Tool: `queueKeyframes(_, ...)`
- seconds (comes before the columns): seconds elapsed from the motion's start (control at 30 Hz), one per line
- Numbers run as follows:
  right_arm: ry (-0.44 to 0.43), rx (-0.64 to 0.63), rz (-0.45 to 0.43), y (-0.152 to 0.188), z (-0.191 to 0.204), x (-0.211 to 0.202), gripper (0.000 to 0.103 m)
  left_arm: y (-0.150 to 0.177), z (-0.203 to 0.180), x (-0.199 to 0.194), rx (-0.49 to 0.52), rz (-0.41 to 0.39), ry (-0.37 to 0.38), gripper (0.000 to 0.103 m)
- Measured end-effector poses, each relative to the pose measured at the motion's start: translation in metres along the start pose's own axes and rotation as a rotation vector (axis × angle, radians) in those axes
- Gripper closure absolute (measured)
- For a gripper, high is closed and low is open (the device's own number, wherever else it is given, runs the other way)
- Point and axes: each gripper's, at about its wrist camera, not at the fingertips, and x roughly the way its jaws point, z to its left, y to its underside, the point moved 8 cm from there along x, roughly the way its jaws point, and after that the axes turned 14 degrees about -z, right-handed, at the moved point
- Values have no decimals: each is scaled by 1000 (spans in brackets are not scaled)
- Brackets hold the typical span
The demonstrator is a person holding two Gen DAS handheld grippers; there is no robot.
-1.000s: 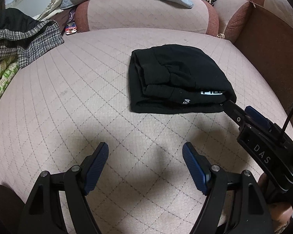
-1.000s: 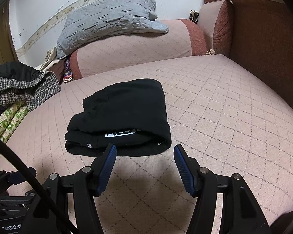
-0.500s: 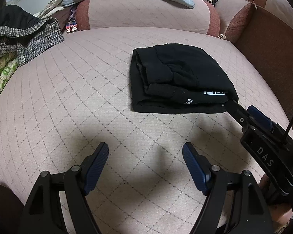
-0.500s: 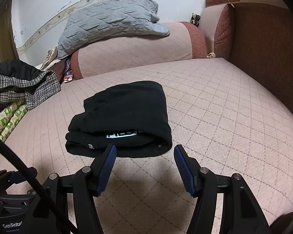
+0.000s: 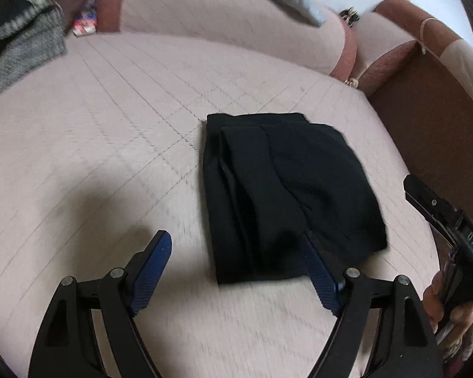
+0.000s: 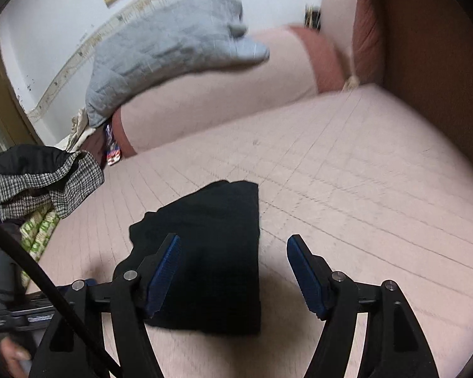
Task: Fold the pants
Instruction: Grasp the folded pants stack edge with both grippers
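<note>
The black folded pants (image 5: 283, 195) lie on the pink quilted cushion (image 5: 110, 157). My left gripper (image 5: 236, 264) hovers over their near left corner with its jaws opening. Its right finger (image 5: 318, 274) overlaps the cloth in the picture, and no pad presses on it. My right gripper (image 6: 233, 252) hangs over the pants (image 6: 214, 236) at their near right edge, jaws also opening, with cloth below the gap but not pinched. In the left wrist view the right gripper's body (image 5: 444, 220) shows at the right edge, held by a hand (image 5: 441, 299).
A grey quilted blanket (image 6: 167, 50) lies on the pink bolster (image 6: 220, 100) at the back. A checked garment (image 6: 47, 186) and green patterned cloth (image 6: 37, 233) are piled at the left. The brown sofa arm (image 6: 441, 63) walls the right side.
Both grippers have swung in over the pants, which now sit much closer in both views. Both pairs of jaws stand slightly wider. The frames are blurred by motion.
</note>
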Motion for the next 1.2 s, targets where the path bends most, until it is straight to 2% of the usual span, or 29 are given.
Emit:
queueKeyframes(0.1, -66, 126, 107, 4, -14, 43, 29, -7, 6, 28, -106, 47, 84, 21)
queueKeyframes(0.17, -95, 184, 147, 9, -19, 61, 29, -14, 6, 39, -129, 54, 124, 21)
queueKeyframes(0.27, -133, 257, 201, 19, -26, 89, 29, -23, -2, 52, -83, 42, 156, 17)
queueKeyframes(0.37, -183, 306, 230, 28, -24, 108, 28, -26, -12, 64, -50, 35, 194, 0)
queueKeyframes(0.47, -209, 298, 224, 29, -13, 116, 28, -26, -26, 74, 24, 21, 142, 0)
queueKeyframes(0.5, -210, 277, 236, 31, -7, 116, 36, -26, -34, 73, 52, 27, 141, 17)
queueKeyframes(0.53, -214, 274, 255, 33, -2, 116, 55, -26, -37, 71, 53, 32, 142, 33)
queueKeyframes(0.57, -201, 269, 269, 34, 1, 115, 59, -26, -40, 68, 34, 48, 158, 50)
queueKeyframes(0.6, -188, 252, 256, 32, 6, 110, 67, -29, -40, 63, 13, 42, 170, 57)
queueKeyframes(0.63, -195, 250, 249, 29, 9, 105, 74, -31, -40, 57, 2, 32, 180, 60)
queueKeyframes(0.67, -205, 252, 244, 26, 15, 99, 75, -32, -38, 52, -10, 30, 189, 63)
queueKeyframes(0.73, -223, 242, 227, 18, 28, 88, 76, -36, -36, 38, -35, 19, 207, 64)
queueKeyframes(0.9, -276, 187, 183, -6, 74, 65, 77, -53, -32, 3, -15, -52, 194, 64)
queueKeyframes(0.97, -299, 167, 169, -15, 92, 62, 77, -66, -23, -9, -45, -74, 201, 64)
queueKeyframes(1.07, -307, 161, 165, -22, 109, 68, 77, -82, -8, -14, -80, -90, 197, 64)
queueKeyframes(1.2, -279, 133, 180, -20, 122, 95, 77, -95, 11, 2, -57, -87, 123, 62)
